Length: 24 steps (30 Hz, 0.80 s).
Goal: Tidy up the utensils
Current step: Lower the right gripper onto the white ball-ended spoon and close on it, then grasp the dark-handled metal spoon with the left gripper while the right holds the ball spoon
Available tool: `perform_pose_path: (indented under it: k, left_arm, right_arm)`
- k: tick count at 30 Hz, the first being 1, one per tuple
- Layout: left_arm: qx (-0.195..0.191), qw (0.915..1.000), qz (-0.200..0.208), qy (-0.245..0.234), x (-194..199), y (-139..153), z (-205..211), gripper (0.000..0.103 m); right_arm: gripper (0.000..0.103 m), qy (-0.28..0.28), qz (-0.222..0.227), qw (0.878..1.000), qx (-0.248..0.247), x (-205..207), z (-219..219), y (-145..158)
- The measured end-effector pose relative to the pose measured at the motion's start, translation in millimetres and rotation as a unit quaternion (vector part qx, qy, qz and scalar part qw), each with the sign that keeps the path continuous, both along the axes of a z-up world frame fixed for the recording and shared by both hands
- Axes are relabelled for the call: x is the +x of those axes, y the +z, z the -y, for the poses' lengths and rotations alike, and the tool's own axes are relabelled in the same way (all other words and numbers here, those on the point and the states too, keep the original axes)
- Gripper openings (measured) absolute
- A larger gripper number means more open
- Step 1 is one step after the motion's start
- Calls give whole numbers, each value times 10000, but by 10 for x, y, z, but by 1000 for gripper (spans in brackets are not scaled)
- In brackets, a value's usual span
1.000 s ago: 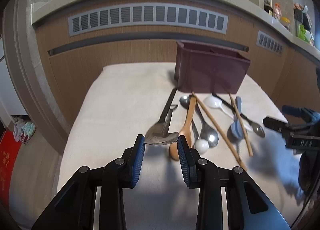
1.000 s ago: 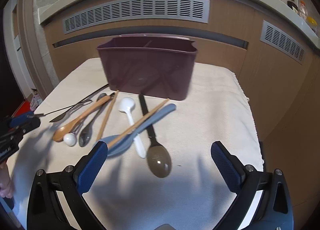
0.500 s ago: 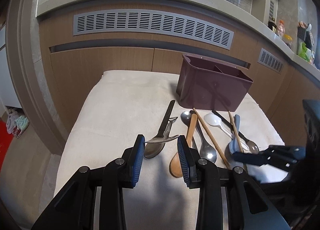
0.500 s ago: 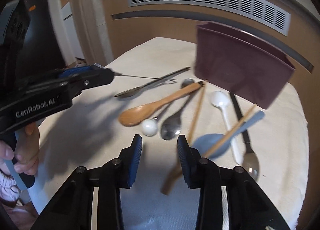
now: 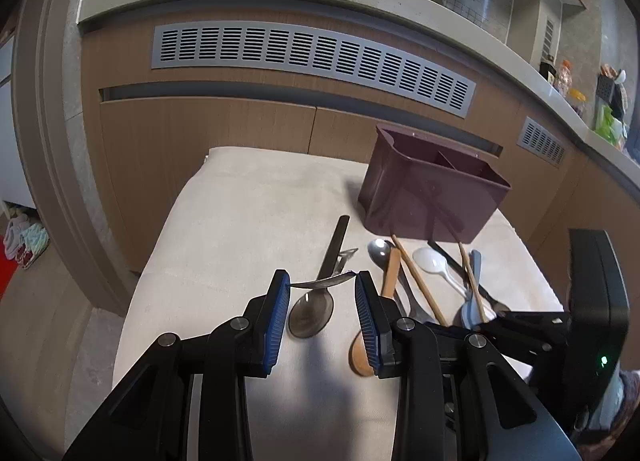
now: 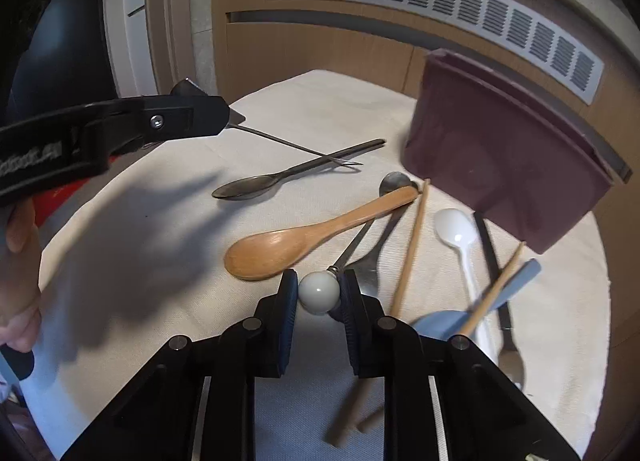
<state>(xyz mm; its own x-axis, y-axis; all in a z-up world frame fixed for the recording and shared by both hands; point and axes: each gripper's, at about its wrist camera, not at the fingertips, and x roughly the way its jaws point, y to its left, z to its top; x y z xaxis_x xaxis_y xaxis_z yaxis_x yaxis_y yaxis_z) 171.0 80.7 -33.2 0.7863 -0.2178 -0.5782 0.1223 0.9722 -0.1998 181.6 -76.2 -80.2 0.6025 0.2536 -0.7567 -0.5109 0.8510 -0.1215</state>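
My left gripper [image 5: 322,285] is shut on the handle of a thin metal fork [image 5: 325,282] and holds it above the cloth; the fork also shows in the right wrist view [image 6: 296,147]. My right gripper [image 6: 318,293] has its pads on either side of the white ball end [image 6: 319,291] of a metal utensil lying on the cloth. A wooden spoon [image 6: 316,235], a dark metal spoon [image 6: 280,179], chopsticks [image 6: 412,241], a white plastic spoon [image 6: 460,239] and a blue spoon [image 6: 480,301] lie nearby. The maroon divided utensil holder [image 5: 432,197] stands behind them.
The utensils lie on a beige cloth-covered table [image 5: 248,221]. A wooden cabinet front with grey vents [image 5: 312,57] rises behind it. The floor drops off at the table's left edge [image 5: 156,261].
My left gripper has lifted the fork off the cloth and pulled back. My right gripper has swung left, come down and closed around the white ball end.
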Motion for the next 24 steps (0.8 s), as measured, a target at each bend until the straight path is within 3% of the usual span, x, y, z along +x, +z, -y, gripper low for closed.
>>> perform_pose_path:
  k: [4,10,20,24]
  left_arm:
    - [42,10000,1,73,99,31,41,34]
    - [84,9999,100,24,196,134,159,16]
    - [453,9984,135,-326,325,250,481,13]
    - [326,9986,-4,-424,559,226,535,13]
  right_arm:
    - [20,-329,331,9989,80,-82,299,268]
    - [20,-905,594,9933,398,-145,780,600]
    - [20,-1149,410,9905,633,-92,1092,549]
    - [20,-1192,391,9898,673,-118,1147,518]
